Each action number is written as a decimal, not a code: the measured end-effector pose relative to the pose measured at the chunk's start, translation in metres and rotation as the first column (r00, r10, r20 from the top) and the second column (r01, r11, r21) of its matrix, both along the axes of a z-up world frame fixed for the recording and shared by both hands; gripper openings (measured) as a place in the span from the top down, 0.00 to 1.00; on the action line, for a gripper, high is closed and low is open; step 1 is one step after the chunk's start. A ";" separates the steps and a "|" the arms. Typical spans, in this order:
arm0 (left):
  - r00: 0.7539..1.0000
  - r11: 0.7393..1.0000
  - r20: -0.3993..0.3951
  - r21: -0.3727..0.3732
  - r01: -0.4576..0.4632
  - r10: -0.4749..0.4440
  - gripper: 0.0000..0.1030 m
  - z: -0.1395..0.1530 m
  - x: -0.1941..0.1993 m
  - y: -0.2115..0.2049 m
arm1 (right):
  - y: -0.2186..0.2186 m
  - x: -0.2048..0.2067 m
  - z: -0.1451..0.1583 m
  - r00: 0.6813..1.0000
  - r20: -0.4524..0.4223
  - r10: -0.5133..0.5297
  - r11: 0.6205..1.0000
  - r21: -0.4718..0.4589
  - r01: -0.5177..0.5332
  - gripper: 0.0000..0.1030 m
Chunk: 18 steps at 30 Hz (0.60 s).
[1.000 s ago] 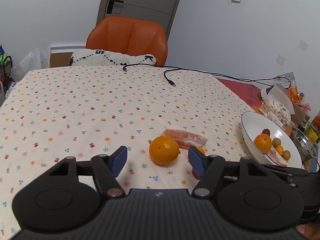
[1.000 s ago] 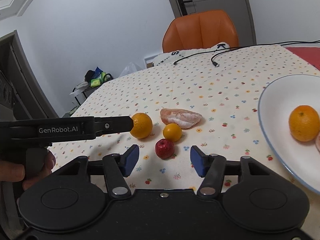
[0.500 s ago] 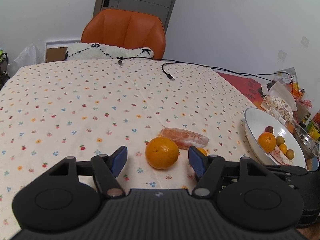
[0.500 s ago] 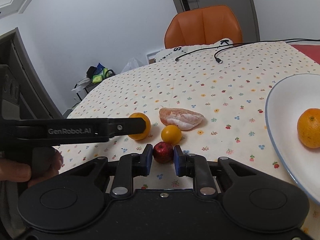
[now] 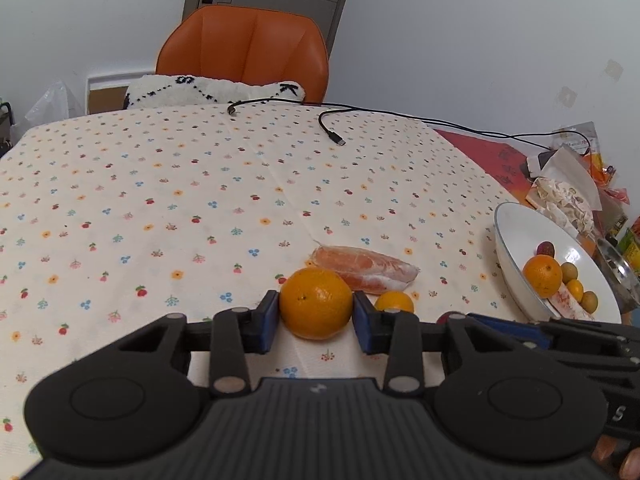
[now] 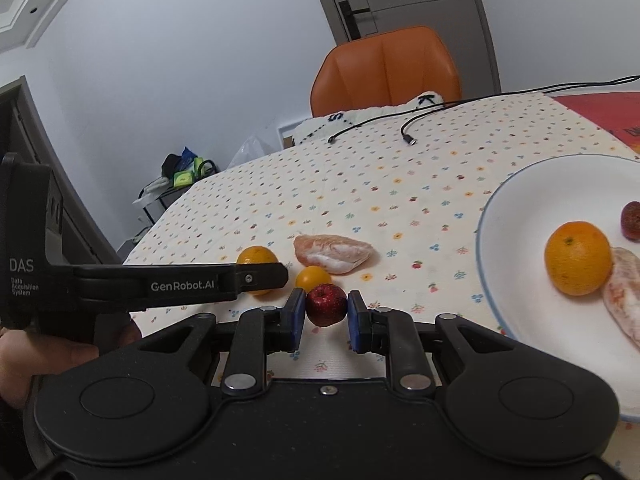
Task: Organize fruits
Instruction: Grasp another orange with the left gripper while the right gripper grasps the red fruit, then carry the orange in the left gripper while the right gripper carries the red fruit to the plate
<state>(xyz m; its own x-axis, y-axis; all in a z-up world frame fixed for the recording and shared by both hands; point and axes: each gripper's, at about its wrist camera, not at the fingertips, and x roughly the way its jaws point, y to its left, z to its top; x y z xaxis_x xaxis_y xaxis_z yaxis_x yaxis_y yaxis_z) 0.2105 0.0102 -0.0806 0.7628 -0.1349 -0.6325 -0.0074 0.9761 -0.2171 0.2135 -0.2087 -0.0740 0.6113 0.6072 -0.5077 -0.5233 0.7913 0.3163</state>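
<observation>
L gripper (image 5: 316, 320) has its jaws closed onto the big orange (image 5: 316, 303), blue pads touching both sides; the fruit sits on the desk (image 5: 160, 200) w/ floral cloth. R gripper (image 6: 327, 314) has its jaws clamped on a small red fruit (image 6: 326, 304), also at desk level. Just behind: a small orange fruit (image 6: 313, 278) and a peeled pomelo segment (image 6: 332, 254), near each other. To the right, a white bowl (image 6: 512, 240) holds another orange (image 6: 578, 258), a peeled segment (image 6: 622, 300), a dark red fruit (image 6: 631, 220); the left wrist view shows a few small yellowish ones (image 5: 576, 290) there too. Black cable (image 5: 332, 134) lies at far desk edge by an orange chair (image 5: 244, 52).
</observation>
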 end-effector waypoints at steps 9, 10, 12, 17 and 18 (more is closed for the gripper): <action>0.998 1.000 0.062 0.011 0.011 -0.011 0.64 0.021 -0.014 -0.007 | -0.012 -0.008 0.009 0.999 0.033 -0.018 1.000 0.025 0.017 0.80; 0.997 1.000 0.070 0.011 0.012 -0.013 0.64 0.023 -0.016 -0.008 | -0.014 -0.009 0.009 0.999 0.035 -0.023 0.999 0.028 0.022 0.80; 0.997 1.000 0.081 0.006 0.014 -0.015 0.64 0.026 -0.019 -0.011 | -0.018 -0.011 0.010 0.999 0.037 -0.033 0.999 0.033 0.032 0.80; 0.995 1.000 0.097 -0.006 0.026 -0.025 0.64 0.033 -0.027 -0.018 | -0.028 -0.019 0.016 0.997 0.058 -0.057 0.998 0.040 0.055 0.80; 0.994 1.000 0.103 -0.006 0.031 -0.030 0.64 0.034 -0.028 -0.020 | -0.030 -0.020 0.017 0.996 0.061 -0.063 0.997 0.042 0.061 0.80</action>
<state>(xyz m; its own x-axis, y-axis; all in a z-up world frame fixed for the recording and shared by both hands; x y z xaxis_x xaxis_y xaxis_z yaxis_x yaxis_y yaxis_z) 0.1822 -0.0098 -0.0462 0.8192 -0.1636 -0.5497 0.0449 0.9738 -0.2228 0.1936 -0.2384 -0.0566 0.6781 0.5859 -0.4437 -0.4931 0.8104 0.3165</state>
